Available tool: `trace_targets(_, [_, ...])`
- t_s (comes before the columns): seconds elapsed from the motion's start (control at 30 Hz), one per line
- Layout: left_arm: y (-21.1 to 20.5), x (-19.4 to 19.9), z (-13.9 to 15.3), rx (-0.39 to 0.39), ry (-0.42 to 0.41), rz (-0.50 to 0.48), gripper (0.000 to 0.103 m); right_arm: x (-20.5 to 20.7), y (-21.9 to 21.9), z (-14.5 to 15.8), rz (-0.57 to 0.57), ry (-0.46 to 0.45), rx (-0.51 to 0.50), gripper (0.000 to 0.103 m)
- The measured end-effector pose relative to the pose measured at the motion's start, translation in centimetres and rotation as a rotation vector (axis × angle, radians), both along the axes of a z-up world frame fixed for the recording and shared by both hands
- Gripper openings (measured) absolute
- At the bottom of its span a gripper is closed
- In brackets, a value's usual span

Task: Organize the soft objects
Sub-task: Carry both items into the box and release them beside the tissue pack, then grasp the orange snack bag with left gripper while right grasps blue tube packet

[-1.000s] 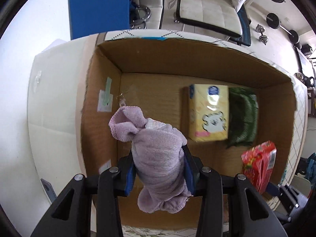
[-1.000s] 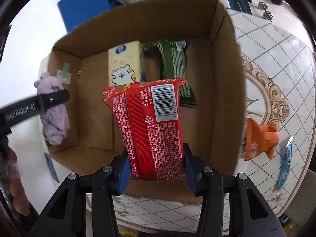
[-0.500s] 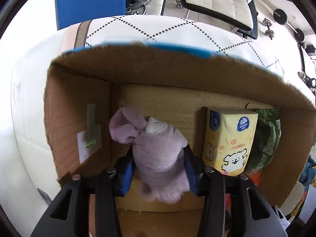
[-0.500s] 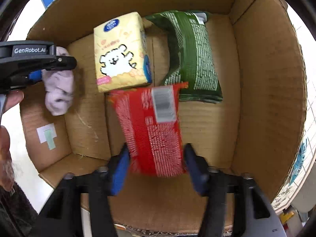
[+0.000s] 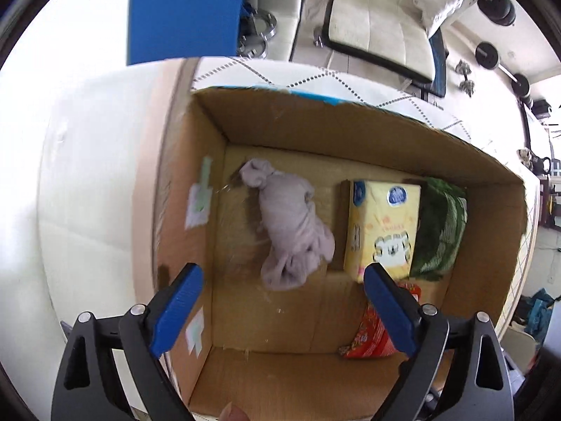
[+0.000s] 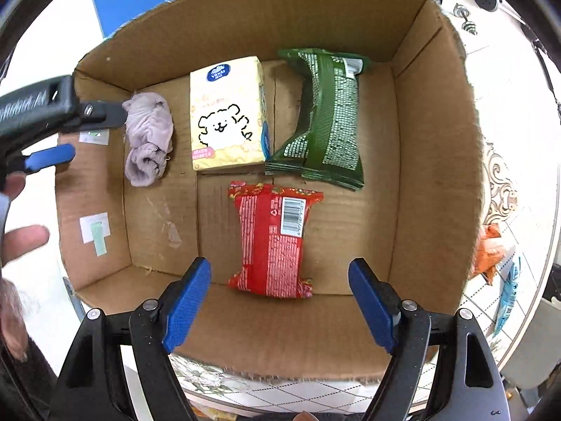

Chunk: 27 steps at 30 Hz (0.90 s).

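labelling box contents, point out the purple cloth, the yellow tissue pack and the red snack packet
purple cloth [image 6: 149, 138], right wrist view, middle of bundle
yellow tissue pack [image 6: 226, 114], right wrist view, top face
red snack packet [image 6: 271, 242], right wrist view, centre seam

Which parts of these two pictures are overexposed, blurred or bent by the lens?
Left wrist view: the table left of the cardboard box is blown out white, and the purple towel looks slightly soft. Right wrist view: the box walls curve from fisheye distortion, and the person's hand is blurred at the edge.
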<state>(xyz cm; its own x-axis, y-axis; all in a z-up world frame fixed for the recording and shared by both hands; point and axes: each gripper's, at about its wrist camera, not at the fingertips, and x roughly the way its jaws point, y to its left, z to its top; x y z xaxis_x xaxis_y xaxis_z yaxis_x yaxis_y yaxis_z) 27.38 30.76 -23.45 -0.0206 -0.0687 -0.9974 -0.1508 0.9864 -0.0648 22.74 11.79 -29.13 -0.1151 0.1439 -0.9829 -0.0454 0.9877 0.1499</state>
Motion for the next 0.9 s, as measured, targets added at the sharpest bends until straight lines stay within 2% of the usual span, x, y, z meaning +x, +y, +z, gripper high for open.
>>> trace_targets(0.13, [-0.6, -3.8, 2.2, 0.020, -0.080, 0.017, 0.094, -1.6, -0.3, 1.9, 0.031, -0.050, -0.017, 0.083])
trace_targets(0.33, [-2.8, -8.9, 4.9, 0.056, -0.152, -0.003, 0.094, -3.7, -1.8, 4.7, 0.067, -0.116, -0.011, 0.083])
trace_targets(0.63, [-5.3, -12.4, 9.3, 0.077, -0.230, -0.004, 0.094, -6.7, -3.2, 7.8, 0.091, -0.159, 0.050, 0.083])
trace_targets(0.77, [-8.1, -12.9, 11.6, 0.091, -0.266, -0.047, 0.094, -7.3, -6.8, 9.7, 0.039, -0.167, 0.105, 0.083])
trace_targets(0.9, [-14.0, -12.8, 13.6, 0.162, -0.308, -0.182, 0.094, -8.0, -13.6, 11.4, -0.036, -0.181, 0.112, 0.083])
